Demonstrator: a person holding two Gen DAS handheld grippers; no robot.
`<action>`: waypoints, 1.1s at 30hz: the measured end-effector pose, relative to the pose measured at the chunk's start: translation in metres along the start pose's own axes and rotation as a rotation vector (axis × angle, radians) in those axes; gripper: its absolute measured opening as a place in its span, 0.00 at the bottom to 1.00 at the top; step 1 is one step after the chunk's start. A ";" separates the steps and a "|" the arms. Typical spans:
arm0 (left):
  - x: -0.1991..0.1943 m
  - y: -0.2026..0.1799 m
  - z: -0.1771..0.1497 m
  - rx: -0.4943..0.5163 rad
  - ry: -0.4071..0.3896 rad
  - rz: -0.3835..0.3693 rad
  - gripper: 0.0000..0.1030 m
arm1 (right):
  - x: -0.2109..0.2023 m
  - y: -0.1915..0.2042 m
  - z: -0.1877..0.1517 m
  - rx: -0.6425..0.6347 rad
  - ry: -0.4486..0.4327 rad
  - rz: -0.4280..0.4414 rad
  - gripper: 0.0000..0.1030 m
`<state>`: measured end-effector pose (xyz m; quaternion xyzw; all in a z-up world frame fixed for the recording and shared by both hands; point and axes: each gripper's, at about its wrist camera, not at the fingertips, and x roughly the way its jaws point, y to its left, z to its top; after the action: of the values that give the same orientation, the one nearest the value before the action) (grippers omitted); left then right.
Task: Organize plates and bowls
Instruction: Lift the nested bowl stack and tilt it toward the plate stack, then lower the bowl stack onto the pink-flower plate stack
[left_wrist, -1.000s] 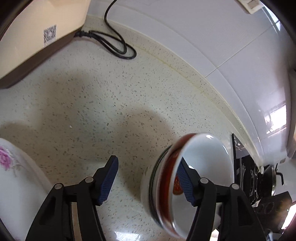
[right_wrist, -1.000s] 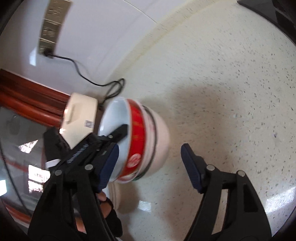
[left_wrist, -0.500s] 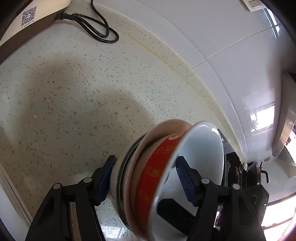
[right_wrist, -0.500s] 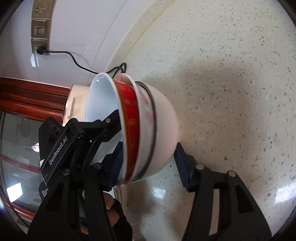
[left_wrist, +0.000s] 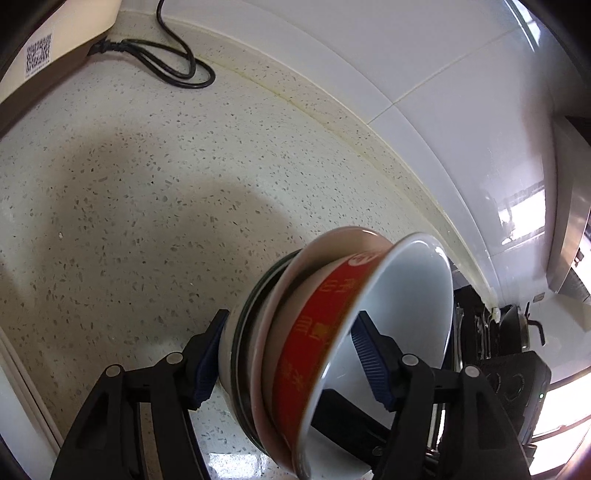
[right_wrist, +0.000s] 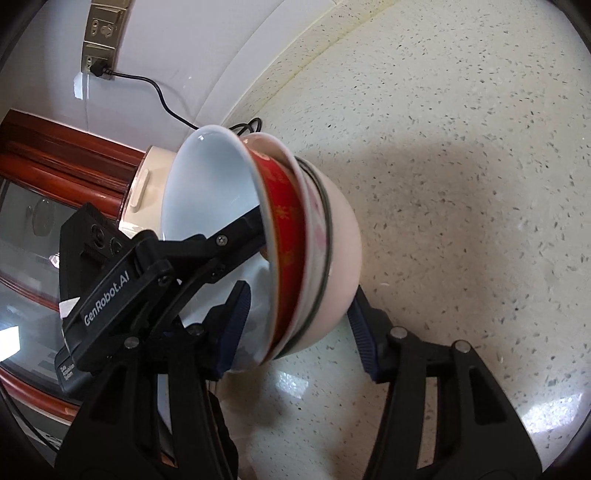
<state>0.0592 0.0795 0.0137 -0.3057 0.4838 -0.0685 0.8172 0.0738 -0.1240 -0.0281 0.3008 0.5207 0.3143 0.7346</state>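
Observation:
A nested stack of bowls (left_wrist: 314, 354) is held on its side above the speckled counter: a red-banded bowl (left_wrist: 317, 332) innermost, a pink-rimmed one, and a white outer bowl with a dark rim line. My left gripper (left_wrist: 288, 354) spans the stack, one pad on the white base, the other inside the red-banded bowl. In the right wrist view the stack (right_wrist: 295, 251) sits between my right gripper's (right_wrist: 299, 321) pads, one inside the bowl, one at the white base. The left gripper's arm (right_wrist: 122, 280) reaches into the bowl there.
A cream appliance (left_wrist: 48, 48) with a QR label and black cord (left_wrist: 173, 70) stands at the back left by the white tiled wall. A wall socket (right_wrist: 99, 44) holds the plug. A black stove (left_wrist: 491, 332) with a pot lies to the right. A red-brown wooden window frame (right_wrist: 48, 155) borders the left.
The stack has moved from beside the left gripper's right finger to between both grippers' pads. Both grippers have closed in around it and it has tilted further onto its side.

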 end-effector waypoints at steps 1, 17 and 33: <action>0.001 -0.002 -0.001 0.004 -0.002 0.003 0.64 | -0.002 -0.001 -0.001 -0.002 -0.002 -0.001 0.55; -0.004 -0.018 -0.025 0.043 -0.026 -0.014 0.64 | -0.028 0.001 -0.016 -0.055 -0.039 0.005 0.55; -0.095 0.029 -0.038 0.014 -0.163 0.015 0.64 | 0.005 0.093 -0.054 -0.160 0.021 0.083 0.55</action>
<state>-0.0272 0.1254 0.0548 -0.3010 0.4172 -0.0408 0.8565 0.0099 -0.0560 0.0258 0.2591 0.4887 0.3884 0.7370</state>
